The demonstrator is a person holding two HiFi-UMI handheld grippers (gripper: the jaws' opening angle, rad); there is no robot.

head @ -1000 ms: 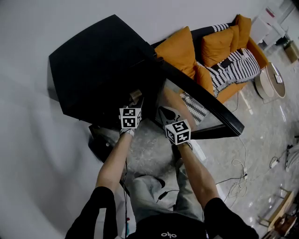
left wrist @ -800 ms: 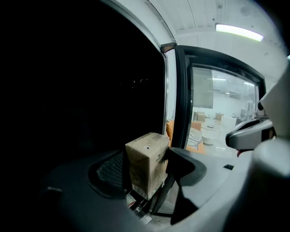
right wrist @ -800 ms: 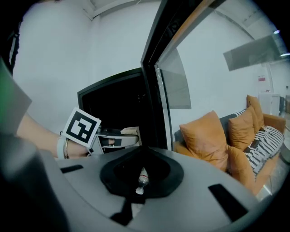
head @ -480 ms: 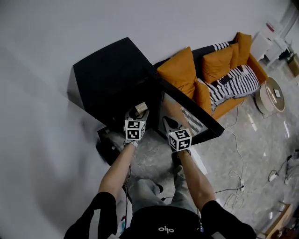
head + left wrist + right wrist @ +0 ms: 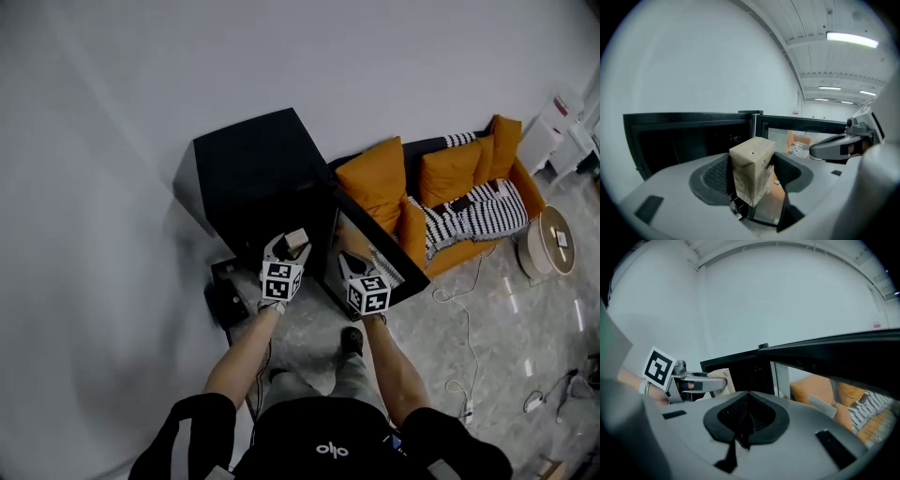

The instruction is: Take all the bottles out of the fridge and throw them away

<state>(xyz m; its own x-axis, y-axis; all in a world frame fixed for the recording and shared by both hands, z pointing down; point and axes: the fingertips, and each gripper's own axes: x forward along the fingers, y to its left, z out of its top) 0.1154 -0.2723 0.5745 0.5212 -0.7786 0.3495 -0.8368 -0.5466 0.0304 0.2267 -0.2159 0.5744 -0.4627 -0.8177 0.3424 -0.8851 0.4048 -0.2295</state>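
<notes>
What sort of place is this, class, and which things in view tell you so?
Most likely a living room or lounge: an orange sofa with a striped throw, a small black fridge standing open, and a round side table on the glossy floor.

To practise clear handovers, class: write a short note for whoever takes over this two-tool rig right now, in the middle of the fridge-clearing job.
Left tool: shut on a tan carton, held up in front of the fridge.
Right tool: shut, nothing in it, beside the left one.
Fridge: its door stands open; the inside is too dark to count bottles.
Done: the carton is in hand, not yet thrown away.
Left: throw the carton away, then check the shelves for bottles.
</notes>
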